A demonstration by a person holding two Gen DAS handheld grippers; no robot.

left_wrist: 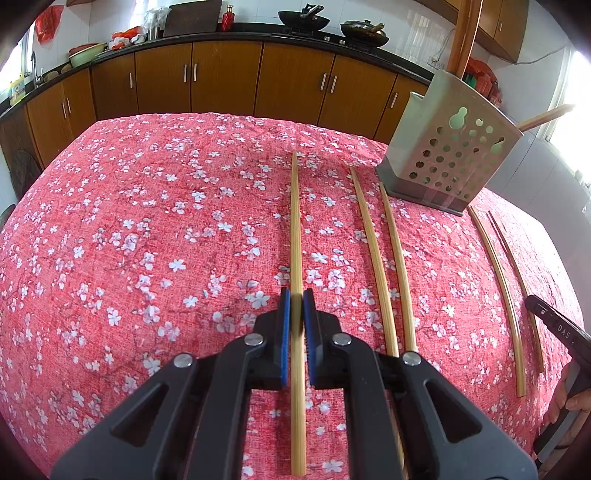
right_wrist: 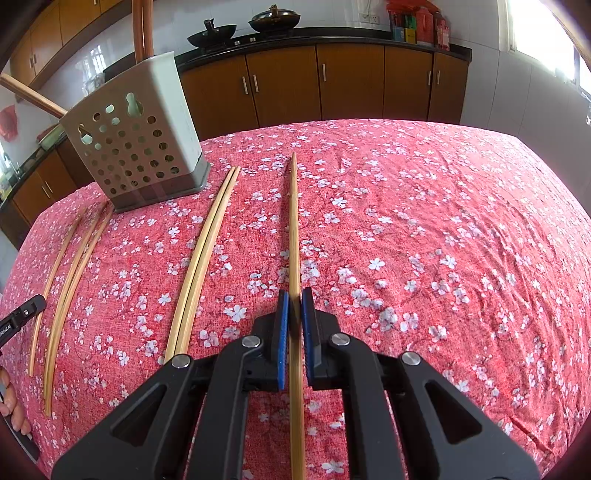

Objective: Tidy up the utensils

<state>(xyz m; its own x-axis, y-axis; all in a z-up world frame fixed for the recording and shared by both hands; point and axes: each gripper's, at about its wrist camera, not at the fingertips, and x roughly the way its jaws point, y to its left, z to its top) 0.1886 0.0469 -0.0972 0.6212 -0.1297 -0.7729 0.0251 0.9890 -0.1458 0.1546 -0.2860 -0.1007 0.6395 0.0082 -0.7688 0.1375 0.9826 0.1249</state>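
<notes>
Room: kitchen; we see brown wooden cabinets point(left_wrist: 221, 77) under a dark counter, with two woks point(right_wrist: 212, 35) on the stove.
Desk: covered by a red floral cloth point(left_wrist: 147, 221).
Utensil holder: grey perforated caddy point(left_wrist: 447, 158), upright at the far side of the desk, with wooden handles standing in it.
Left gripper point(left_wrist: 296, 310): we read its blue-padded fingers point(left_wrist: 284, 325) as closed on one bamboo chopstick point(left_wrist: 295, 229), which runs straight ahead between them.
Right gripper point(right_wrist: 294, 310): its fingers point(right_wrist: 282, 325) are likewise closed on a single chopstick point(right_wrist: 294, 221).
Loose chopsticks: one pair point(left_wrist: 384, 266) lies flat just right of the left gripper; another pair point(right_wrist: 207, 251), touching side by side, lies just left of the right gripper, its far tips near the caddy.
Hand: fingertips of the person point(right_wrist: 11, 402) show at the left edge of the right view.
</notes>
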